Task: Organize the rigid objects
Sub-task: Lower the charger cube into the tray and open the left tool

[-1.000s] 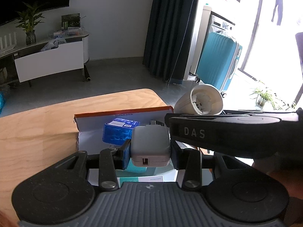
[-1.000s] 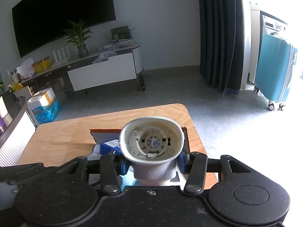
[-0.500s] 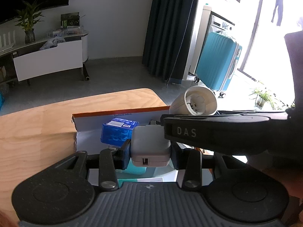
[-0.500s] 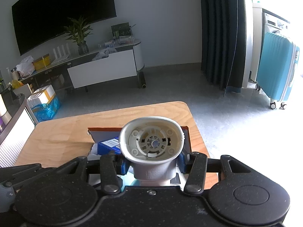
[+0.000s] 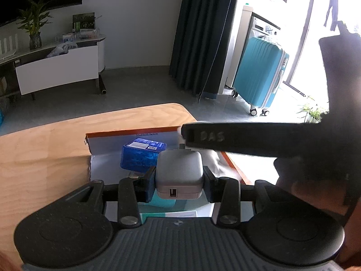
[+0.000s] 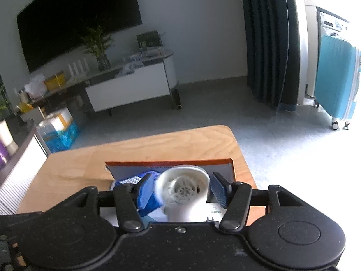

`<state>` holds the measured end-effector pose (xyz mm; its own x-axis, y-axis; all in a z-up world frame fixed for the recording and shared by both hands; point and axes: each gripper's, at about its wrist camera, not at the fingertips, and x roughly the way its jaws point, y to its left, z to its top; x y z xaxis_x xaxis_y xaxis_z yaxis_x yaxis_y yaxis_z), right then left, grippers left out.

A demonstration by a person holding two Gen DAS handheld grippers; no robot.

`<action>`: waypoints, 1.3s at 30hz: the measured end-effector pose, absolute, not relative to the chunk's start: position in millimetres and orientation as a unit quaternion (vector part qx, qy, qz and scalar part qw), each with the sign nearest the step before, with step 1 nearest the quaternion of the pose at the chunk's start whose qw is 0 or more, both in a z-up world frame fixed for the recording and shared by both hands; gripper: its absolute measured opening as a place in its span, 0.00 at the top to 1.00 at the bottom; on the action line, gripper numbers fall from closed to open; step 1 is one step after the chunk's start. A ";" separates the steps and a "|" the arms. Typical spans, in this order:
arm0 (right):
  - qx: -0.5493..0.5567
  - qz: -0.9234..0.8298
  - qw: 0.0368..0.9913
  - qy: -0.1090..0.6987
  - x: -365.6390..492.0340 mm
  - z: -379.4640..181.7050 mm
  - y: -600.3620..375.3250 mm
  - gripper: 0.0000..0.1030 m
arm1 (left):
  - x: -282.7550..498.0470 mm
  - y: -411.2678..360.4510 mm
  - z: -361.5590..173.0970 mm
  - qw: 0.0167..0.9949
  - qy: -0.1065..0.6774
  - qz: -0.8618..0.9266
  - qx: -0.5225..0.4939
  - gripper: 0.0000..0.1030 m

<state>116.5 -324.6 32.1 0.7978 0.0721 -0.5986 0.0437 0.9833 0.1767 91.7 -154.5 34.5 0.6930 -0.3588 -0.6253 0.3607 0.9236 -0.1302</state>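
Charger (image 5: 179,171), grey, is pinched by the left hand-held gripper (image 5: 179,181) over the orange box (image 5: 135,133) on the wooden tabletop (image 5: 45,149), while the right hand-held gripper (image 6: 180,189) has just spread around the white hair dryer (image 6: 182,189), near a blue suitcase (image 5: 259,74).

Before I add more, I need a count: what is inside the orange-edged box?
Inside the box: a blue pack, teal and white packaging, and the white hair-dryer part between the right gripper's opened jaws. The grippers cover the rest.
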 end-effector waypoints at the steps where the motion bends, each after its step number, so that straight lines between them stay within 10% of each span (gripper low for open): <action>1: 0.093 0.006 0.944 0.316 114.1 33.6 -327.1 0.34 | 92.0 -154.7 34.2 0.920 0.340 -0.196 0.002 0.59; 21: 0.099 -0.048 0.956 0.274 40.9 65.1 -353.4 0.34 | 87.1 -169.8 27.5 0.909 0.351 -0.224 -0.004 0.59; 39: 0.091 -0.040 0.959 0.266 12.4 74.5 -337.3 0.25 | 61.1 -136.6 43.0 0.919 0.355 -0.172 -0.018 0.33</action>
